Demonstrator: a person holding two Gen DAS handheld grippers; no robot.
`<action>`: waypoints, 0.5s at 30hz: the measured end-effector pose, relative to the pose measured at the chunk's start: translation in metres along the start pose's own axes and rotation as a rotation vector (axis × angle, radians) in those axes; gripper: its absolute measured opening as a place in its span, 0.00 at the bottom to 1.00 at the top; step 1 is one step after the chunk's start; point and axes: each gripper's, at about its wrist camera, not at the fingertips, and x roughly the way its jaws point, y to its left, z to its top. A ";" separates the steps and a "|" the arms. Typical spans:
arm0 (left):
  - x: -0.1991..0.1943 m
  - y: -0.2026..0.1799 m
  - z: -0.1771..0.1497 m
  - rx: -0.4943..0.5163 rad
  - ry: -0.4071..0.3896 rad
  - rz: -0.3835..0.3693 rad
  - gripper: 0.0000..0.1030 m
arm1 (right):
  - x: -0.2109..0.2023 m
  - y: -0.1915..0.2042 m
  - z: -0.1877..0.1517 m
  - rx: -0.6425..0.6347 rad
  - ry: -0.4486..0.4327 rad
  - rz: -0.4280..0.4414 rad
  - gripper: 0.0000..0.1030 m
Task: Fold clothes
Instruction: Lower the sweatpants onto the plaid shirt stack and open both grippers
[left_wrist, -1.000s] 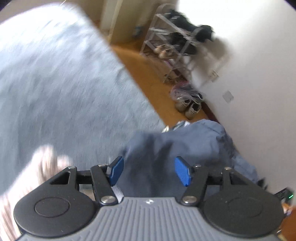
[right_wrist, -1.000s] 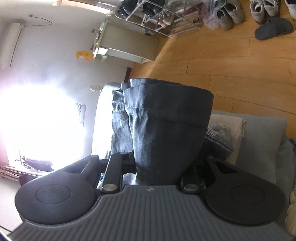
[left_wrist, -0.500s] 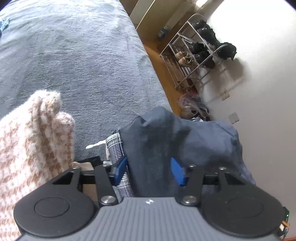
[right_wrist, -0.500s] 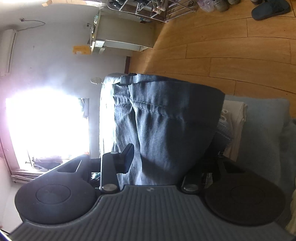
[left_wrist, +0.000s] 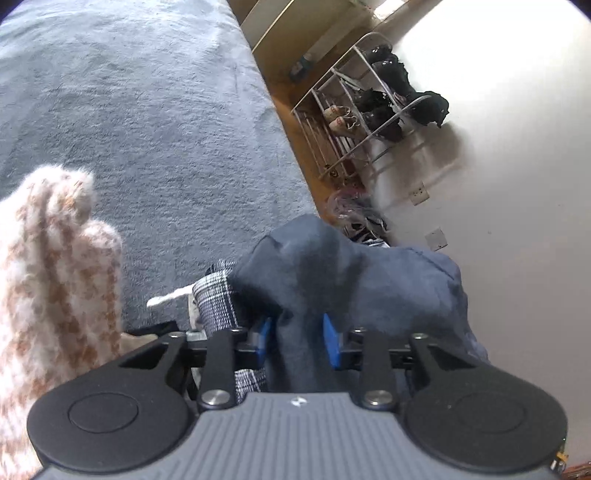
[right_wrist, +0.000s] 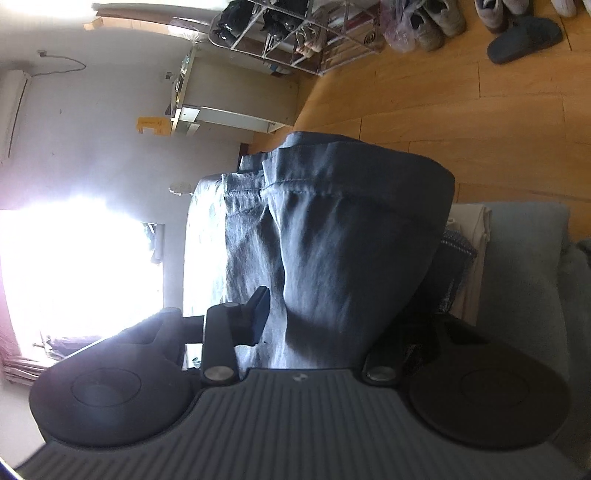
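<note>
Gripping: your left gripper (left_wrist: 297, 341) is closing, blue pads pinching the dark garment (left_wrist: 347, 273) to lift it off the grey bed (left_wrist: 147, 110).
Right gripper (right_wrist: 317, 325): closing; cloth between the jaws; grip unclear.
Purpose: two holds spread it for folding.

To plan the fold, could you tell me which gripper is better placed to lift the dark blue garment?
Left, probably: the left gripper is closing on a ridge of the dark blue garment. The right gripper's visible finger stands beside the cloth.
</note>
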 end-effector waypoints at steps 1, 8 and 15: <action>0.001 0.000 -0.001 0.005 -0.006 0.007 0.05 | 0.001 0.001 -0.001 -0.014 -0.009 -0.010 0.23; -0.019 -0.002 -0.007 -0.009 -0.087 0.012 0.02 | 0.005 0.021 -0.008 -0.141 -0.050 -0.027 0.11; -0.028 0.011 -0.009 -0.054 -0.102 0.022 0.03 | 0.015 0.029 -0.002 -0.176 -0.038 -0.009 0.10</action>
